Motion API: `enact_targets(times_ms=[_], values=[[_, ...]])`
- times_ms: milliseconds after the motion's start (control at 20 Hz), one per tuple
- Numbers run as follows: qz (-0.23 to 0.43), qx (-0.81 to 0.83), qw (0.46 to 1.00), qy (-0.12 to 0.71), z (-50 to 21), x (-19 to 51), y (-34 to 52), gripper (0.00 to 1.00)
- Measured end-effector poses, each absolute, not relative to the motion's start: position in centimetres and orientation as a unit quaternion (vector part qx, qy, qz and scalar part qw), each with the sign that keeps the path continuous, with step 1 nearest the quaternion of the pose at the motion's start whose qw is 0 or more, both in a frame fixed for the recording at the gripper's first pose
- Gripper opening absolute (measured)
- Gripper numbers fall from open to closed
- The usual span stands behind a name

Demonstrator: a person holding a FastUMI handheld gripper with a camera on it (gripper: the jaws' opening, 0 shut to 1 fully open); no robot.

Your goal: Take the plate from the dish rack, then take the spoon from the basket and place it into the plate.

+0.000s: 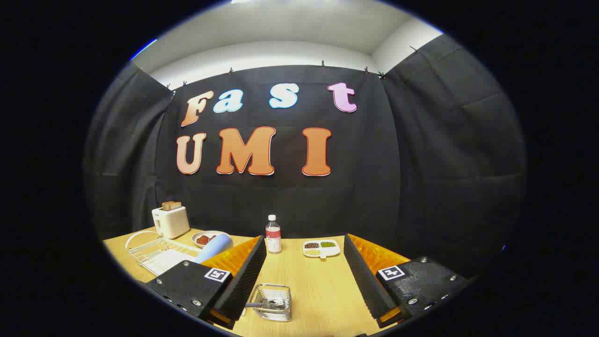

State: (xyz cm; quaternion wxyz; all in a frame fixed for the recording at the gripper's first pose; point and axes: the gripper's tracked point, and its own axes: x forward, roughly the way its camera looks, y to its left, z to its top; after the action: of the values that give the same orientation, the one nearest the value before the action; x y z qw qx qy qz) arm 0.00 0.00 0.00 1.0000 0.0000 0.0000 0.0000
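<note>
Gripper point(304, 281) hangs above the wooden bench point(318, 285), fingers spread wide apart, nothing held between them.

Between the 2 fingers, near end of the bench, closer to the left finger: a small wire basket point(271, 302). The spoon point(269, 304) lies inside it, handle pointing left toward the left finger.

Far left, beyond the left finger: white wire dish rack point(157, 252) on the bench. A flat pale plate point(171, 260) lies in it, partly hidden by the left finger. A pale blue rounded item point(215, 247) sits at the rack's right side; cannot tell what it is.

Behind the rack: a cream toaster point(171, 222) with toast sticking up from the slots. Just right of it, a shallow dish point(208, 238) with something dark red in it.

Far centre, ahead of the fingers: a clear bottle point(273, 234) with white cap, upright. To its right, a small white divided tray point(321, 248) holding dark, green and pale contents in separate compartments.
</note>
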Motion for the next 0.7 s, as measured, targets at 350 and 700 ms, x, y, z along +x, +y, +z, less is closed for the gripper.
enact_targets(times_ms=[350, 700], values=[[-0.013, 0.082, 0.996, 0.015, 1.8, -6.7, 6.3, 0.99], [-0.008, 0.094, 0.995, 0.034, 1.7, -7.2, 8.6, 0.98]])
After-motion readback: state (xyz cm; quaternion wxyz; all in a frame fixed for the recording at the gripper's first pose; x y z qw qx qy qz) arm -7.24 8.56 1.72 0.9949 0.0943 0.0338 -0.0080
